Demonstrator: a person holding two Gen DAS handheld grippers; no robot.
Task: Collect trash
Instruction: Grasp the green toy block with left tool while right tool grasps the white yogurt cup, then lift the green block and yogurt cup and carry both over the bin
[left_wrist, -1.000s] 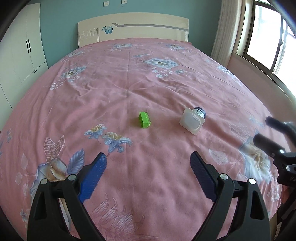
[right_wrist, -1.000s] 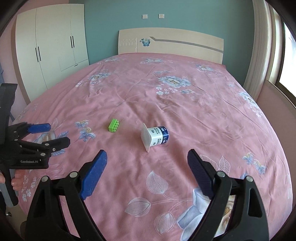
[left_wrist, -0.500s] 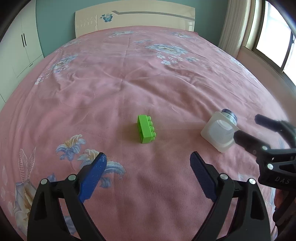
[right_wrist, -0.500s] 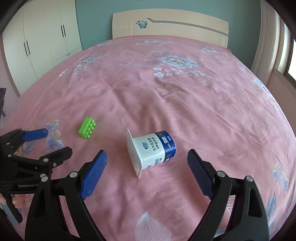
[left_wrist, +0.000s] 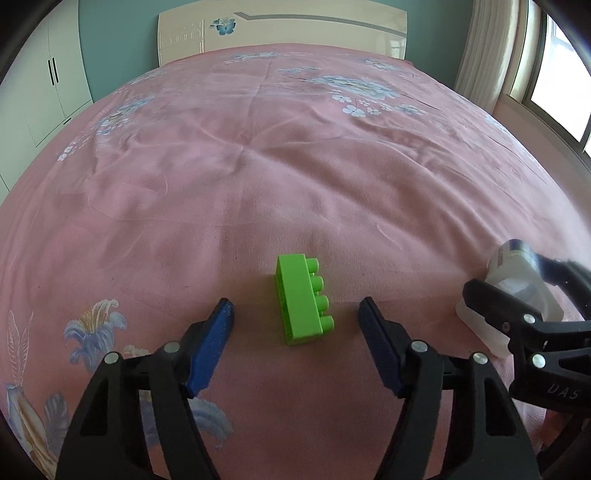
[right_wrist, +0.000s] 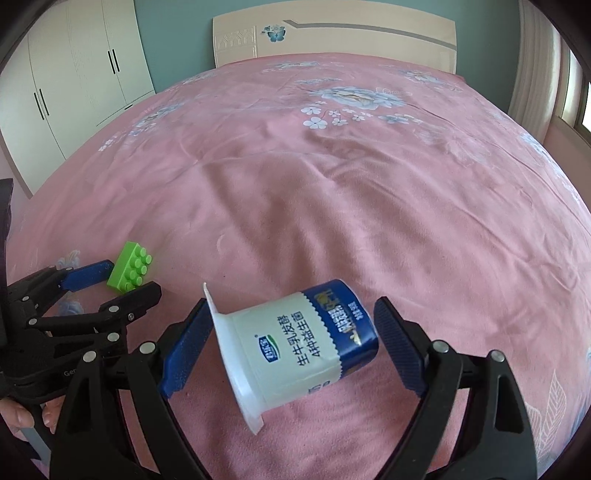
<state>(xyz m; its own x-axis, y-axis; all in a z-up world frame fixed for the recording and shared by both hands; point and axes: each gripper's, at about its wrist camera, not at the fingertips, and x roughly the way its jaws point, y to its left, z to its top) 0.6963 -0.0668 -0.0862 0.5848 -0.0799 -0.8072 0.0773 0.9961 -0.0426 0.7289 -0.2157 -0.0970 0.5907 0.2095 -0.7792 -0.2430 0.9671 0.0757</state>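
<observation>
A green toy brick (left_wrist: 301, 299) lies on its side on the pink bedspread, between the blue pads of my left gripper (left_wrist: 294, 307). The jaws are closing, with a gap on each side of the brick. A white and blue yogurt cup (right_wrist: 295, 343) lies on its side between the fingers of my right gripper (right_wrist: 291, 304), whose jaws are also closing. Its left pad is close to the cup's rim and its right pad stands clear of the blue base. The right wrist view also shows the left gripper (right_wrist: 132, 276) around the brick (right_wrist: 131, 263). The left wrist view shows the right gripper (left_wrist: 506, 275) around the cup (left_wrist: 517, 280).
The pink floral bedspread (left_wrist: 295, 166) fills both views, with a cream headboard (left_wrist: 280, 26) at the far end. White wardrobes (right_wrist: 74, 74) stand to the left, and a window with a curtain (left_wrist: 487, 55) is to the right. A person's fingers (right_wrist: 22, 417) hold the left gripper's handle.
Both grippers have dropped and moved forward over the bed. The brick now sits between the left jaws and the cup between the right jaws, and both pairs have narrowed.
</observation>
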